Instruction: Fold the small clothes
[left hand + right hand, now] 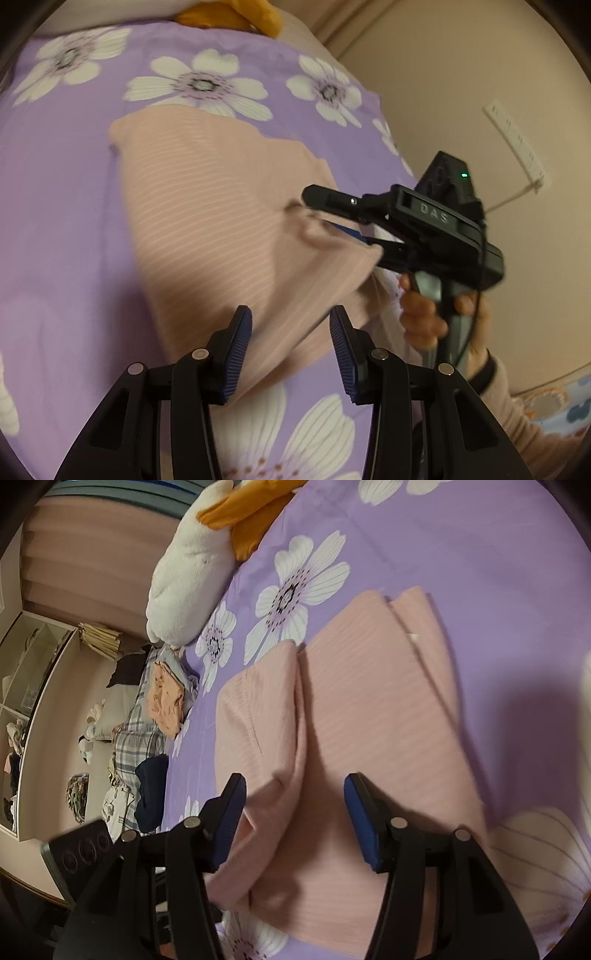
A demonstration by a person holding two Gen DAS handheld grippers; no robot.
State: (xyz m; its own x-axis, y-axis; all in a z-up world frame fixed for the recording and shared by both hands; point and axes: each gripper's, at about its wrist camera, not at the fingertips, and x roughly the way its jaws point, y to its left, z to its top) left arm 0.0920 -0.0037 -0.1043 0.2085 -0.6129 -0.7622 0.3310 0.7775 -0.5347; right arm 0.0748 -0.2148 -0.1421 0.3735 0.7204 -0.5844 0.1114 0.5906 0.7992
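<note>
A pale pink ribbed garment [207, 206] lies partly folded on the purple flowered bedsheet [55, 221]. In the left wrist view my left gripper [291, 347] hangs over the garment's near edge, jaws apart, with cloth under the gap and not pinched. The right gripper [327, 218] comes in from the right, held by a hand [424, 317]. Its fingers are spread around a bunched edge of the garment. In the right wrist view the right gripper [295, 816] is open over the pink garment [369, 720]. A folded flap [266, 716] lies beside its left finger [231, 812].
A white and orange plush toy [184, 590] lies at the head of the bed. Folded and loose clothes [162, 698] are piled along the bed's far edge, with a shelf unit [33, 716] beyond. A wall with a power strip [517, 147] is to the right.
</note>
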